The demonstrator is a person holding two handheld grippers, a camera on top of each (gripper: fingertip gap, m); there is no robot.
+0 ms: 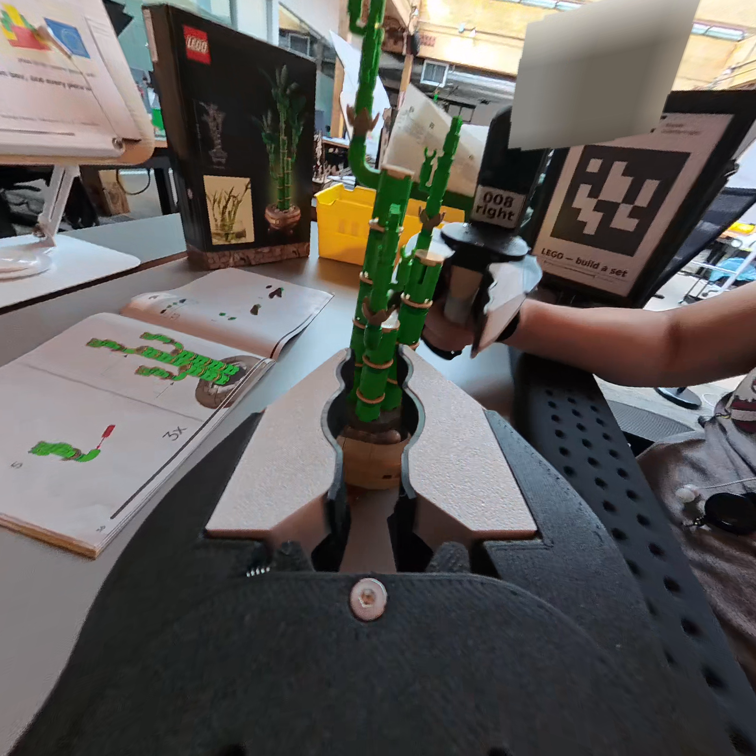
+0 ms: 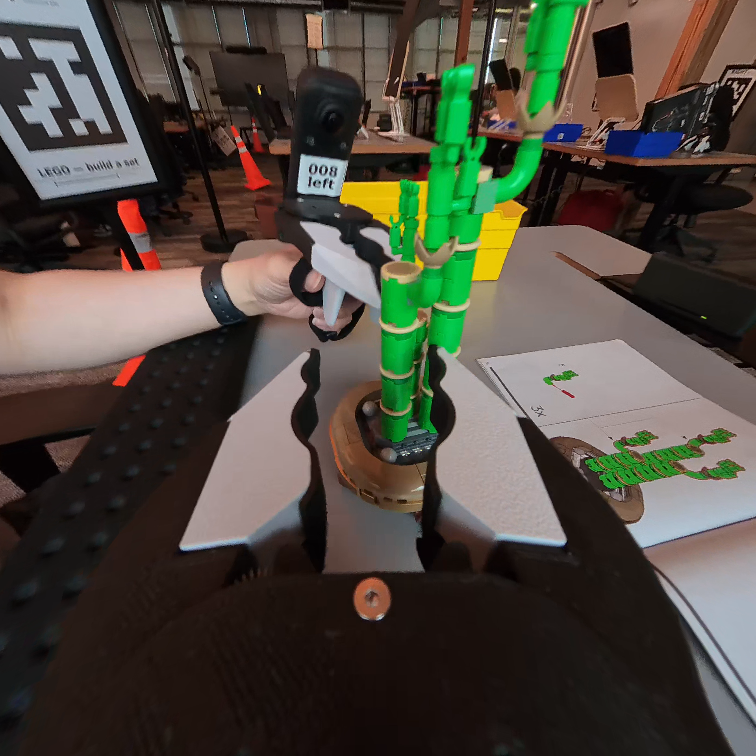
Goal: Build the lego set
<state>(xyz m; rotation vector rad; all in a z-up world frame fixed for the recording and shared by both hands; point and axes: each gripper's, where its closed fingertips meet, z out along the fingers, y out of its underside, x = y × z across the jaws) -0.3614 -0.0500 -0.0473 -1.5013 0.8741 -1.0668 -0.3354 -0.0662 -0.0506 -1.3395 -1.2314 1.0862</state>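
A lego bamboo model stands on the grey table: several green stalks (image 1: 382,262) with tan rings rise from a tan pot (image 1: 370,462). My left gripper (image 1: 375,354) is shut on the lower stalks, with the pot showing through the gap below. In the right wrist view the stalks (image 2: 399,360) and pot (image 2: 368,487) sit between the fingers of my right gripper (image 2: 372,354), which is open. Its right finger is by the stalks and its left finger stands apart. The left gripper also shows in the right wrist view (image 2: 360,278), against the capped stalk. The right gripper also shows in the left wrist view (image 1: 450,262).
An open instruction booklet (image 1: 122,388) lies left of the model; it also shows in the right wrist view (image 2: 613,429). The black lego box (image 1: 245,163) and a yellow bin (image 1: 347,229) stand behind. A framed marker sign (image 1: 613,212) stands at the back right, and a white document stand (image 1: 61,82) at the far left. My right fingertips sit around 4 cm from my left ones.
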